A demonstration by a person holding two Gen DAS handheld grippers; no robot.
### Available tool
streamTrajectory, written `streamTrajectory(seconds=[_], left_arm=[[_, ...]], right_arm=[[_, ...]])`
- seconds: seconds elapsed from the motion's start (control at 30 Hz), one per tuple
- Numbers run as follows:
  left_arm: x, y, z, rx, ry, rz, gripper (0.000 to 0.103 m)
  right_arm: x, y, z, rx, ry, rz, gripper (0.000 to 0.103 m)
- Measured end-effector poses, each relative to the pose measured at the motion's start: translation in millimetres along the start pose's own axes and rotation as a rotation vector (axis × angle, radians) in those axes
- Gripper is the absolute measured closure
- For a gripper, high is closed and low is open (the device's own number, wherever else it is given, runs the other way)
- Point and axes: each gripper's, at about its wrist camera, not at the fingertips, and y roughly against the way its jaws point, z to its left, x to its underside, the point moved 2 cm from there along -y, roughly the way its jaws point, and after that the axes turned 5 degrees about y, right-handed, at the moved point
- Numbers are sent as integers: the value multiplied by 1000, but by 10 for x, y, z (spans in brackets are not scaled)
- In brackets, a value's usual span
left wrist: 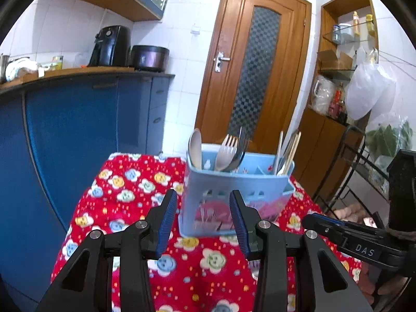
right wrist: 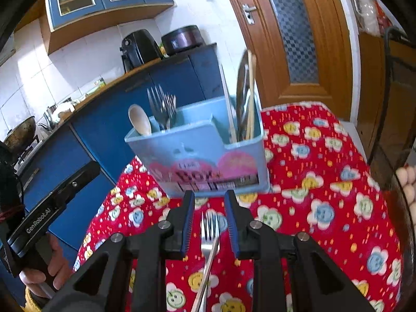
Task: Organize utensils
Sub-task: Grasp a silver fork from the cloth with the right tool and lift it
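One loose silver metal fork (right wrist: 208, 236) shows only in right wrist view, lower centre, lying on red flowered tablecloth (right wrist: 325, 182) between spread jaws of right gripper (right wrist: 209, 208), untouched. Left gripper (left wrist: 204, 208) jaws spread, empty. Pale blue plastic utensil caddy (left wrist: 234, 189) upright mid-frame, near cloth's far edge.

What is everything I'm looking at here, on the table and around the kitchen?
Utensil caddy: one, light blue with pink picture, standing on the table.
Spoon: one, pale beige, caddy's left compartment.
Forks in caddy: several, grey metal and one pale, middle compartment.
Chopsticks: a few, wooden and pale, right compartment.
Loose fork: one, silver, lying on the cloth between the right tongs' fingers.
Tablecloth: one, red with flowers.
Door: one, brown wood.
Air fryer: one, black, on the counter.
Left tongs: open, empty.
Right tongs: open around the fork.
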Motion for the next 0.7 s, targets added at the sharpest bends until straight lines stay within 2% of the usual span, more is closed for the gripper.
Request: streamTrajectory(seconds=[0.33, 0.7], left_arm=[[232, 89, 113, -23, 1, 44, 60], [450, 23, 273, -21, 58, 102, 60]], right_arm=[[376, -191, 9, 1, -44, 108, 77], [579, -450, 44, 9, -47, 202, 77]])
